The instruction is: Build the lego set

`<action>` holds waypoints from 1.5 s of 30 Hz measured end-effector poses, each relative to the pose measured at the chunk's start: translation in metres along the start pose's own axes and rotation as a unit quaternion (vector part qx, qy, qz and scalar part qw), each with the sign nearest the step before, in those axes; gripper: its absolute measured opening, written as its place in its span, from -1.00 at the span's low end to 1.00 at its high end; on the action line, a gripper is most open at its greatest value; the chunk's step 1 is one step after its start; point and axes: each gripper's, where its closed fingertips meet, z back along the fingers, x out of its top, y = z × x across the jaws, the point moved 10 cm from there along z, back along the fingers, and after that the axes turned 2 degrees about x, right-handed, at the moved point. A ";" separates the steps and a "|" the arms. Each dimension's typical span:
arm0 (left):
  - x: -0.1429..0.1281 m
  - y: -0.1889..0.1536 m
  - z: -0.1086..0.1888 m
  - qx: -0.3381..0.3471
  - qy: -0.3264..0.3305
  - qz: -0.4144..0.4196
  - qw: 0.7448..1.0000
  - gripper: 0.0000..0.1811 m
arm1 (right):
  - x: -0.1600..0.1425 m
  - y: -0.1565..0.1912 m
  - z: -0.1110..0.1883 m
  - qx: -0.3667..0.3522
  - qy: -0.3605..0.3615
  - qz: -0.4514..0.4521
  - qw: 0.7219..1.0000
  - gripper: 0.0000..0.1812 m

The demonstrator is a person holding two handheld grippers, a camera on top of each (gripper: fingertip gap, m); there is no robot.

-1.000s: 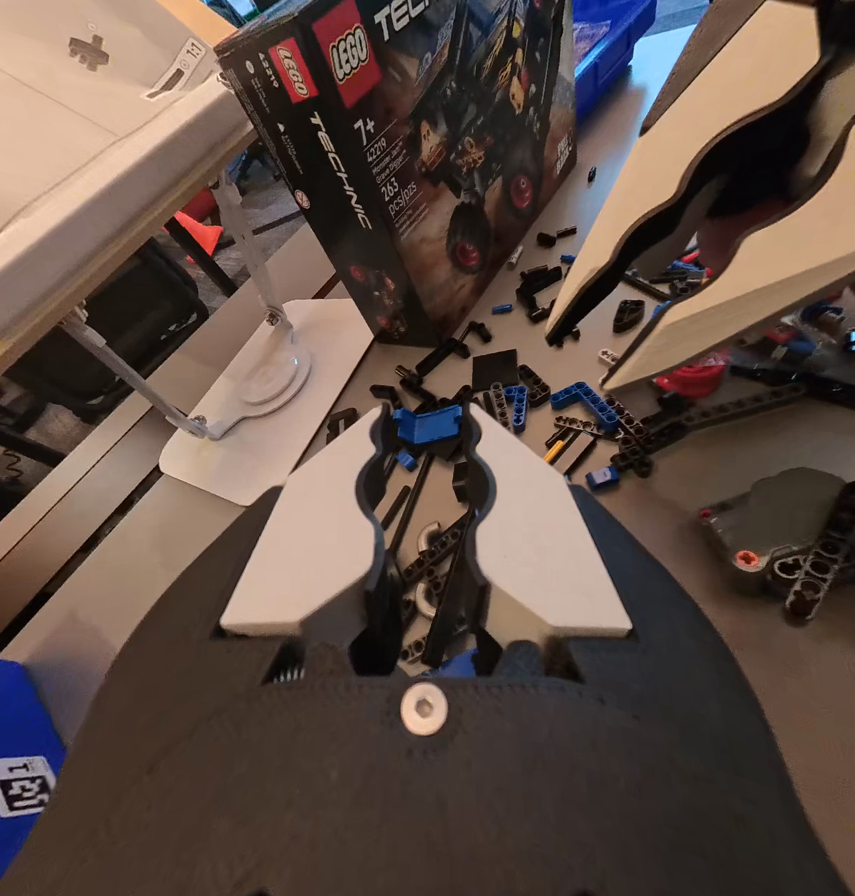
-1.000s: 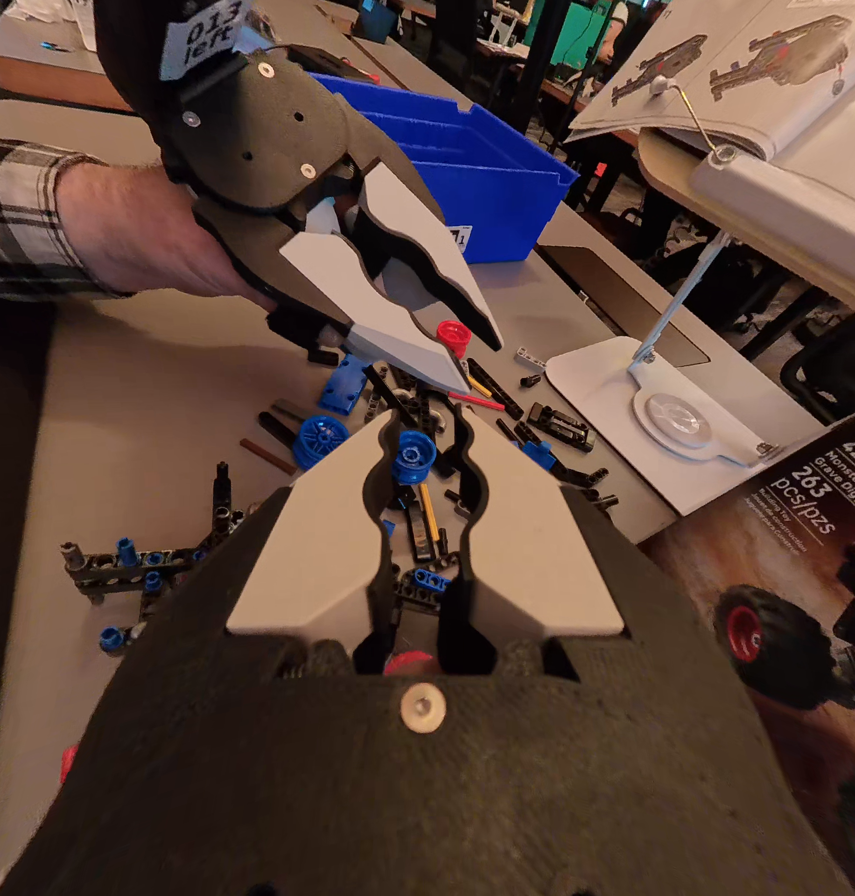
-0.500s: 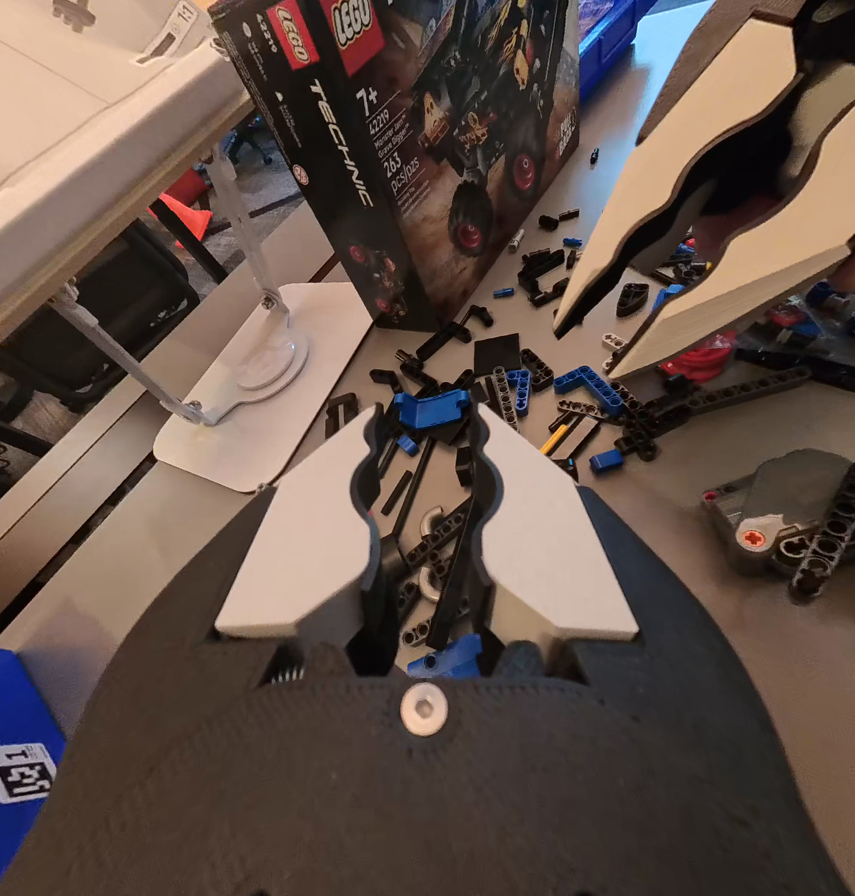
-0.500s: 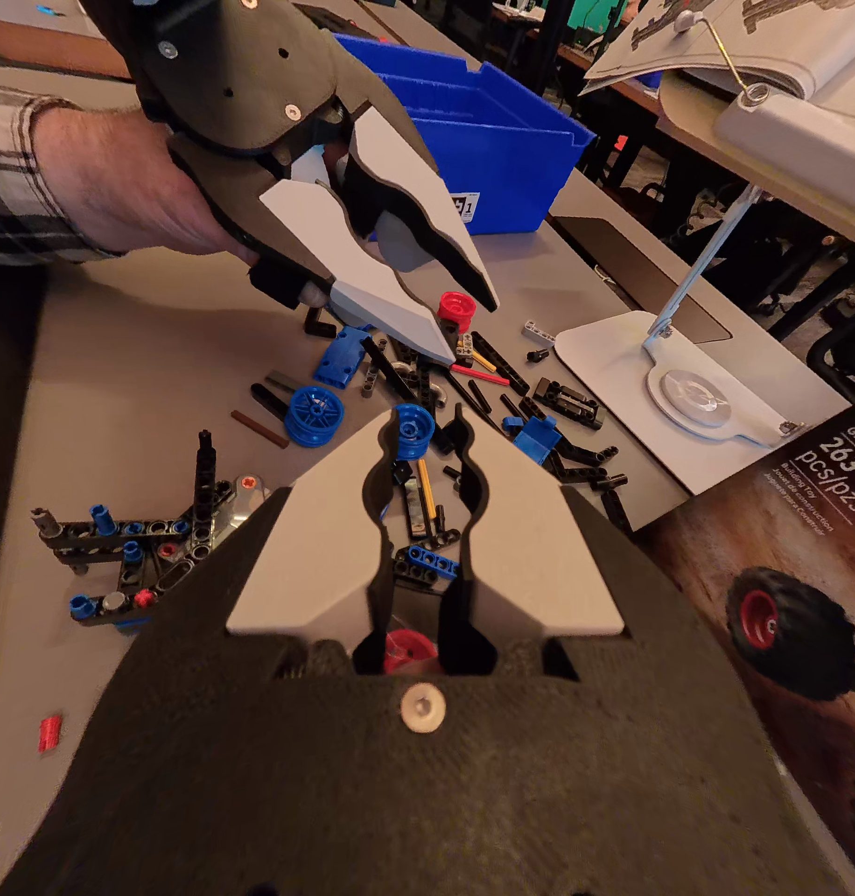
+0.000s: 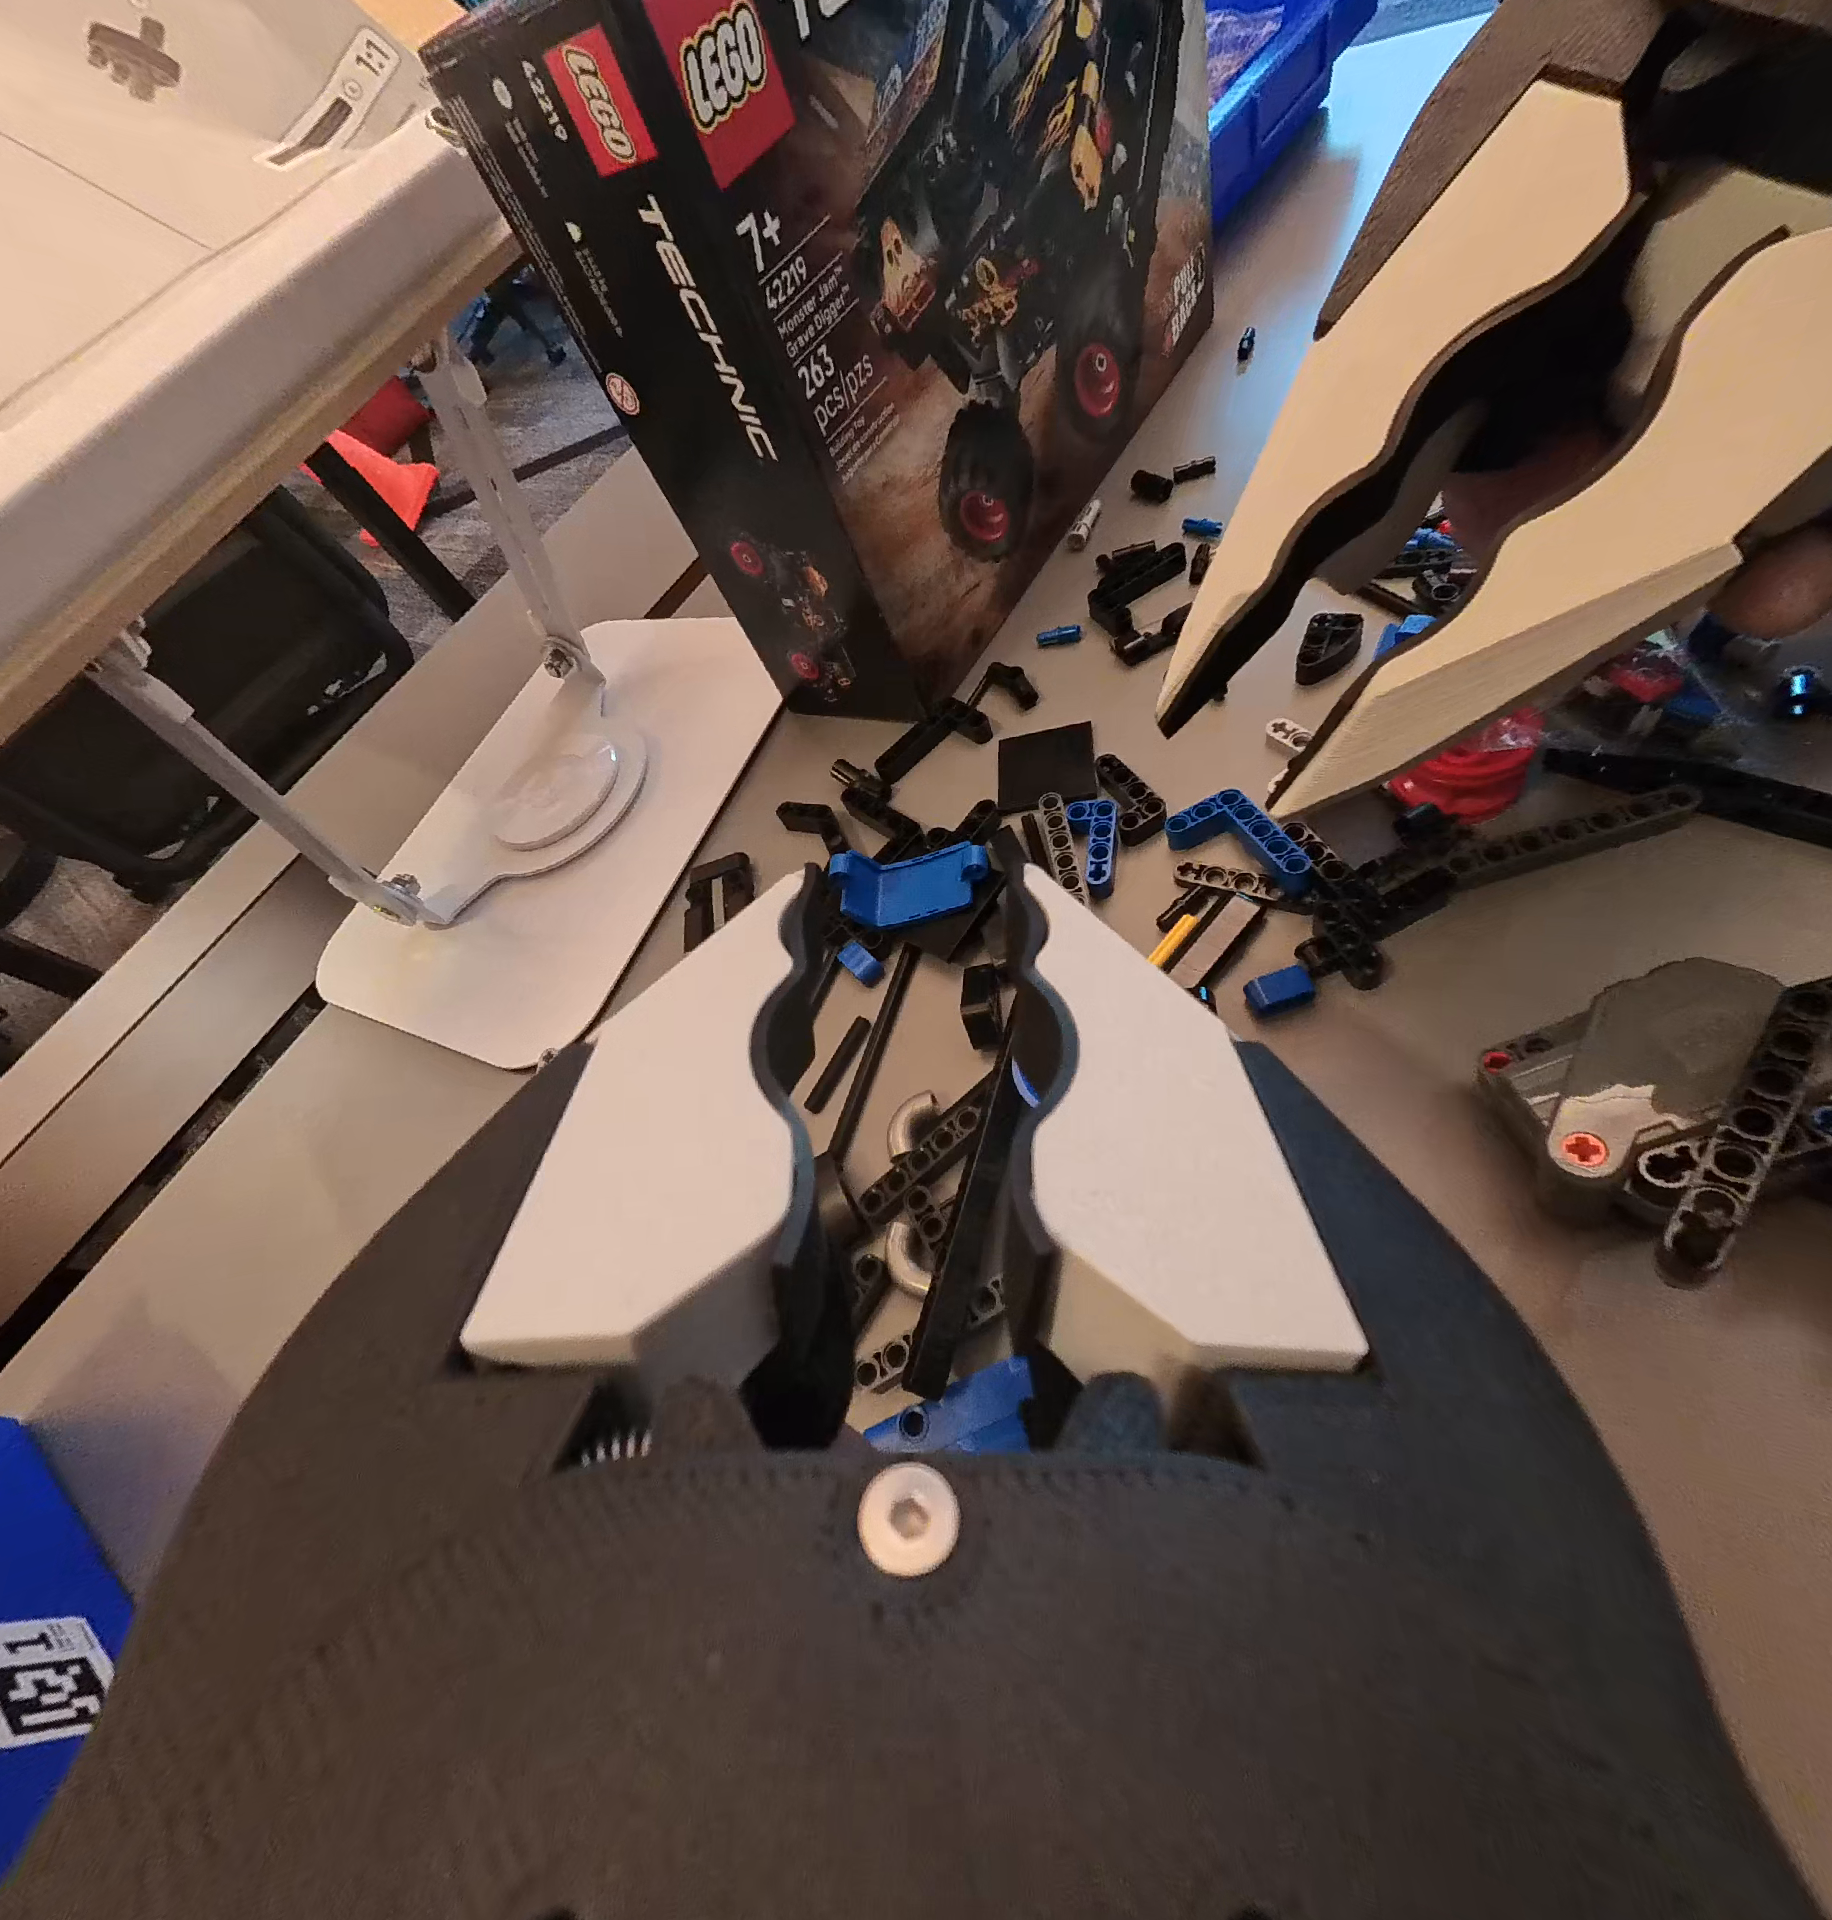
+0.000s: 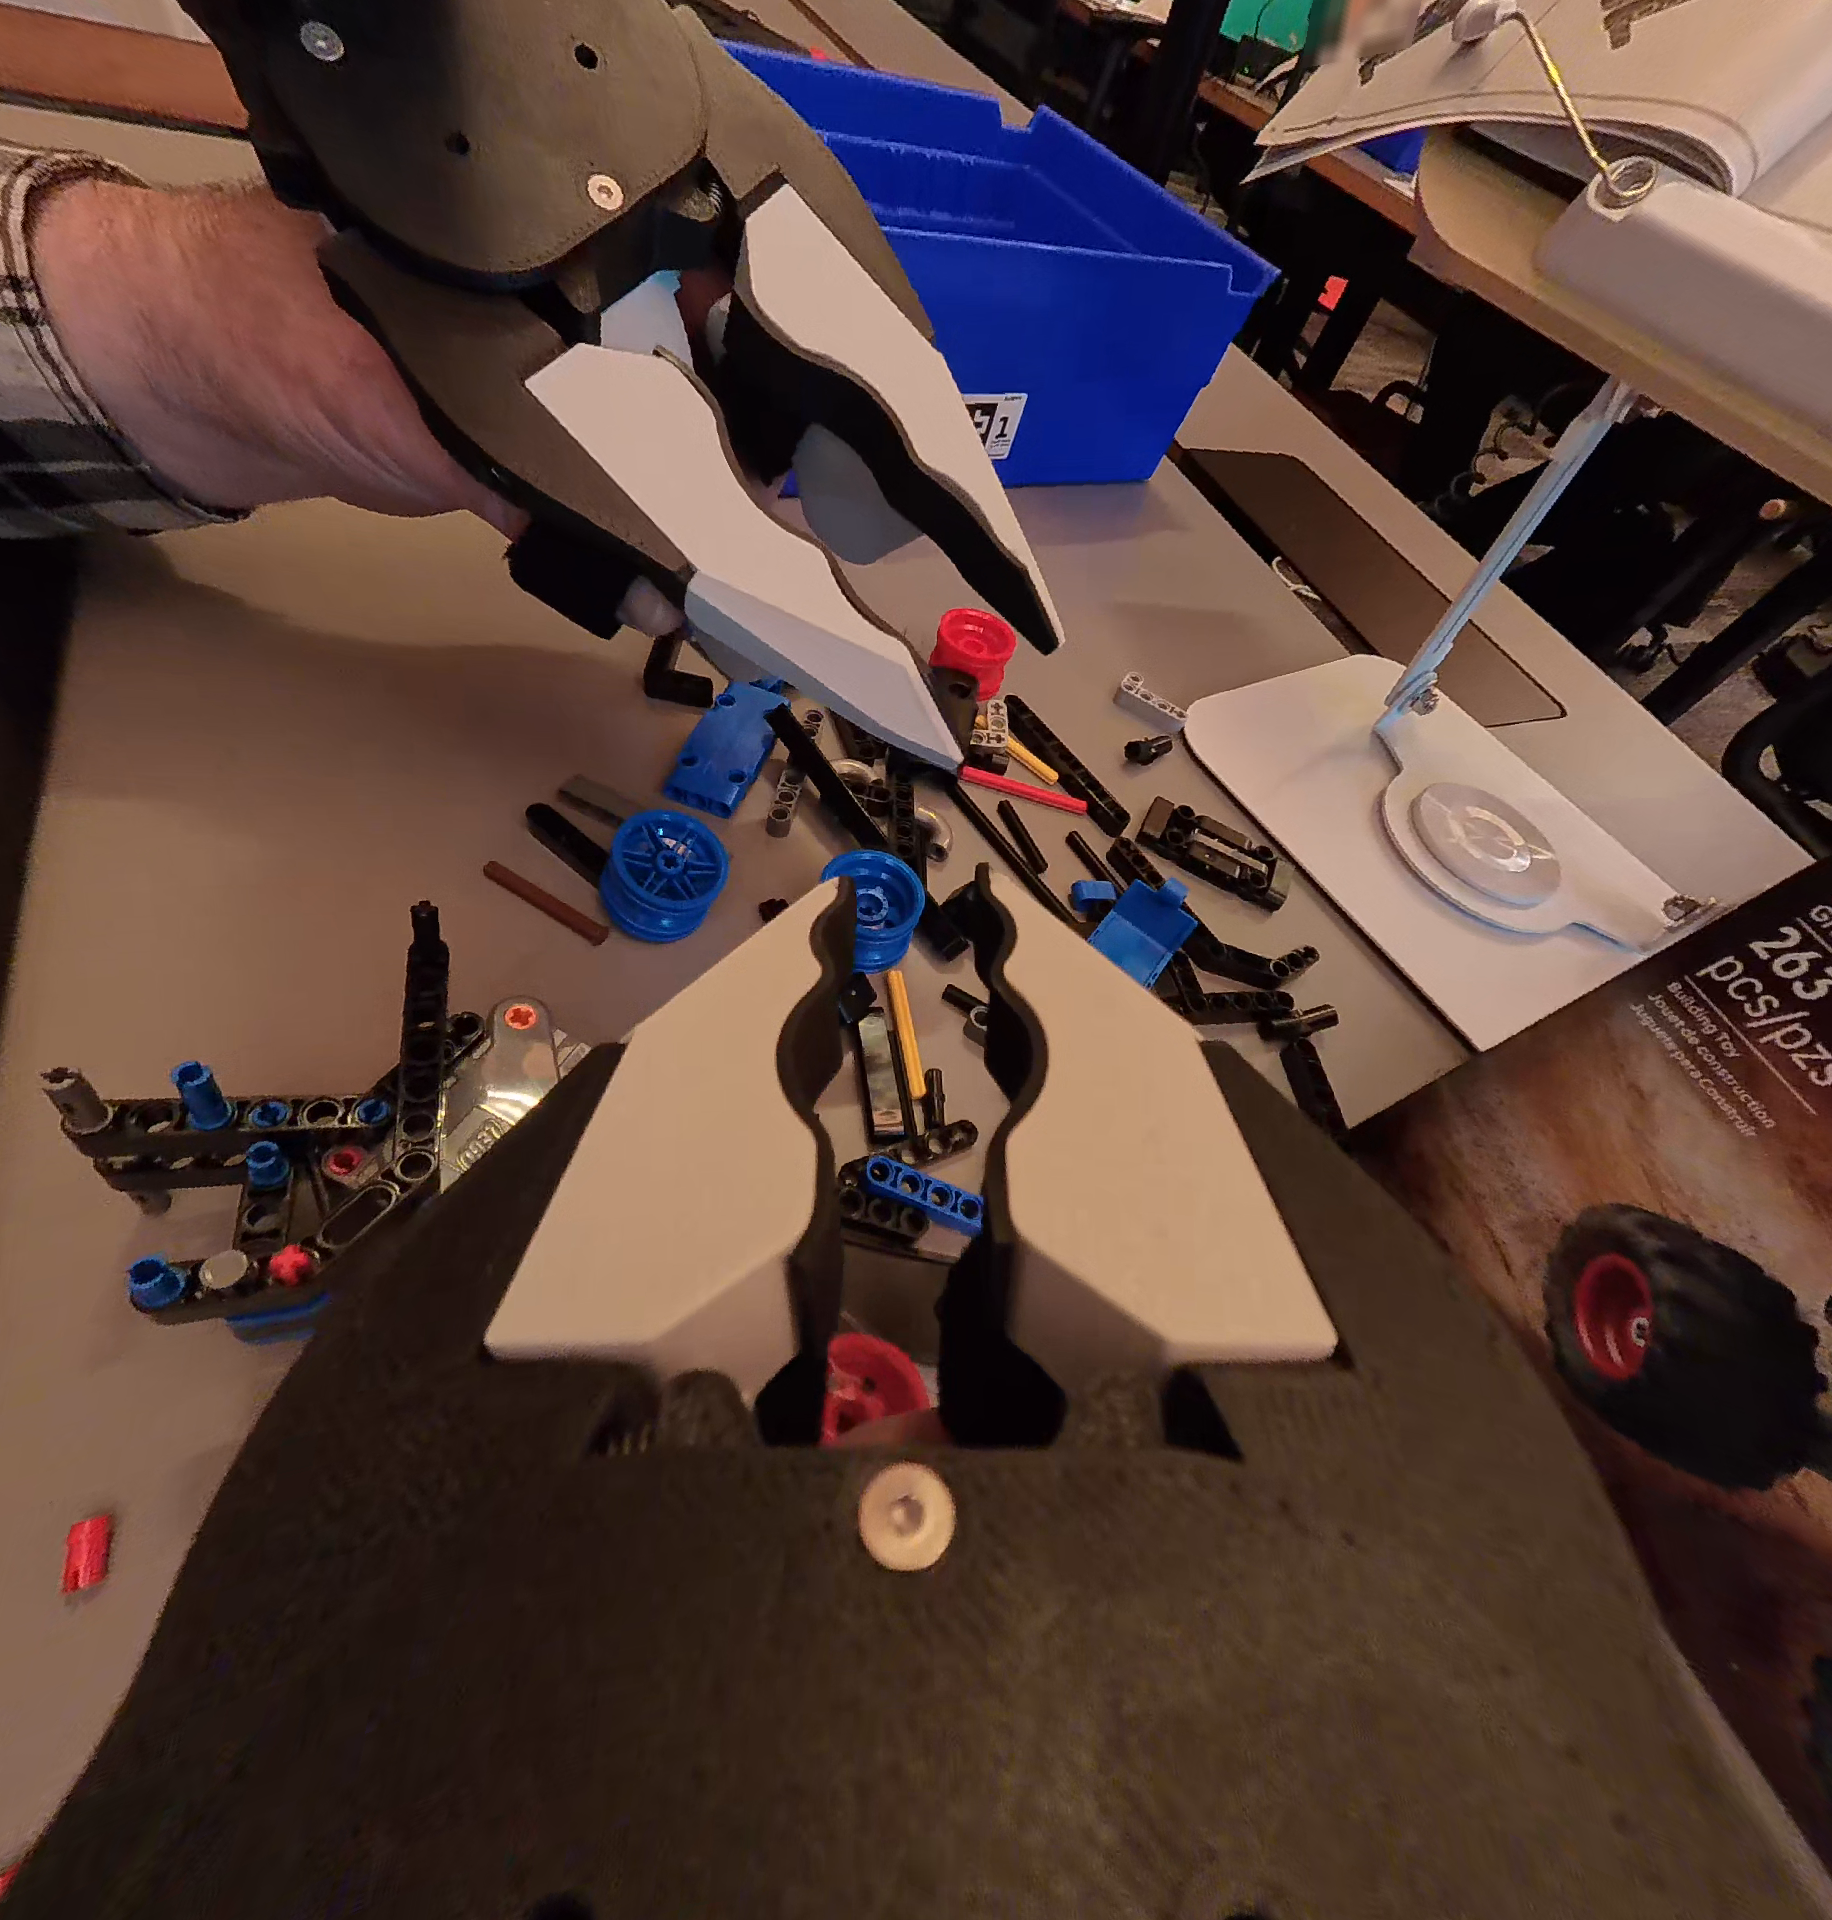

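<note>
Loose black, blue and red Lego Technic pieces lie scattered on the grey table [image 5: 1514, 1403]. My left gripper [image 5: 912, 883] is open and empty, hovering over the pile with a blue curved panel [image 5: 907, 883] just beyond its tips. It also shows in the right wrist view [image 6: 1000, 701], above a red wheel hub [image 6: 974, 649]. My right gripper [image 6: 912, 883] is open and empty, with a blue wheel hub [image 6: 876, 909] below its tips. It also shows in the left wrist view [image 5: 1234, 764]. A partly built frame of black beams on a grey motor block [image 5: 1722, 1132] [image 6: 268, 1164] lies to one side.
The Lego box [image 5: 839, 364] [image 6: 1670, 1195] stands at the pile's edge. A white stand base [image 5: 538, 831] [image 6: 1463, 831] holds the instruction booklet [image 6: 1670, 83] above the table. A blue bin [image 6: 1047, 281] sits behind the left gripper. A second blue wheel hub [image 6: 663, 873] lies near the frame. The left gripper's tips are roughly 6 cm from the right gripper's.
Both grippers have drifted only slightly over the pile. The left gripper has risen a little in the right wrist view. Both stay open and nothing was picked up.
</note>
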 end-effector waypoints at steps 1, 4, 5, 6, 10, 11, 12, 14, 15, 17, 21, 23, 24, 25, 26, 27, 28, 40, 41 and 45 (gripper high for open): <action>0.000 0.000 0.000 0.000 0.000 0.000 1.000 -0.65 | 0.000 0.000 0.000 0.000 0.000 0.000 1.000 -0.78; 0.000 0.000 0.000 -0.002 0.001 0.000 1.000 -0.65 | -0.001 -0.001 0.000 0.001 0.002 0.000 1.000 -0.78; 0.000 0.000 0.000 -0.002 0.002 0.000 1.000 -0.65 | -0.001 -0.001 0.000 0.001 0.002 0.000 1.000 -0.77; 0.000 0.000 0.000 -0.003 0.002 -0.001 1.000 -0.65 | -0.001 -0.001 0.001 0.001 0.003 0.000 1.000 -0.78; -0.001 0.000 -0.001 -0.005 0.003 -0.002 1.000 -0.65 | -0.001 -0.001 0.001 0.001 0.003 0.002 1.000 -0.78; -0.001 0.000 -0.001 -0.006 0.004 -0.002 1.000 -0.65 | -0.001 -0.001 0.001 0.001 0.004 0.003 1.000 -0.78; -0.001 0.000 -0.001 -0.007 0.004 -0.002 1.000 -0.64 | -0.001 -0.001 0.001 0.001 0.005 0.003 1.000 -0.78; -0.001 -0.001 -0.001 -0.007 0.005 -0.003 1.000 -0.65 | -0.001 -0.001 0.001 0.001 0.006 0.004 1.000 -0.77; -0.001 -0.001 -0.001 -0.007 0.005 -0.003 1.000 -0.65 | -0.001 -0.001 0.002 0.001 0.006 0.004 1.000 -0.78; -0.001 -0.001 -0.001 -0.008 0.005 -0.004 1.000 -0.64 | -0.001 -0.002 0.002 0.000 0.006 0.004 1.000 -0.78; -0.001 -0.001 -0.001 -0.009 0.006 -0.004 1.000 -0.64 | -0.001 -0.002 0.002 0.001 0.006 0.005 1.000 -0.78; -0.001 -0.001 -0.001 -0.009 0.006 -0.004 1.000 -0.65 | -0.002 -0.001 0.002 0.002 0.008 0.006 1.000 -0.77; -0.001 -0.001 -0.001 -0.009 0.006 -0.004 1.000 -0.65 | -0.002 -0.001 0.002 0.002 0.008 0.006 1.000 -0.77; -0.001 -0.001 -0.002 -0.010 0.006 -0.004 1.000 -0.64 | -0.002 -0.001 0.002 0.002 0.008 0.006 1.000 -0.77; -0.001 -0.001 -0.002 -0.010 0.007 -0.004 1.000 -0.64 | -0.002 -0.001 0.002 0.002 0.008 0.006 1.000 -0.77; -0.001 -0.001 -0.002 -0.010 0.007 -0.004 1.000 -0.64 | -0.002 -0.001 0.002 0.002 0.008 0.007 1.000 -0.77; -0.001 -0.001 -0.002 -0.010 0.007 -0.004 1.000 -0.64 | -0.002 -0.002 0.002 0.002 0.009 0.007 1.000 -0.78; -0.007 0.013 0.009 -0.038 0.028 -0.001 0.999 -0.62 | -0.012 -0.001 0.017 0.106 0.104 -0.035 0.988 -0.65; -0.007 0.011 0.010 -0.056 0.036 -0.010 0.998 -0.62 | -0.013 0.001 0.019 0.119 0.112 -0.033 0.986 -0.64; -0.003 -0.001 0.015 -0.092 0.034 -0.065 0.993 -0.60 | -0.011 0.017 0.023 0.193 0.122 -0.029 0.973 -0.55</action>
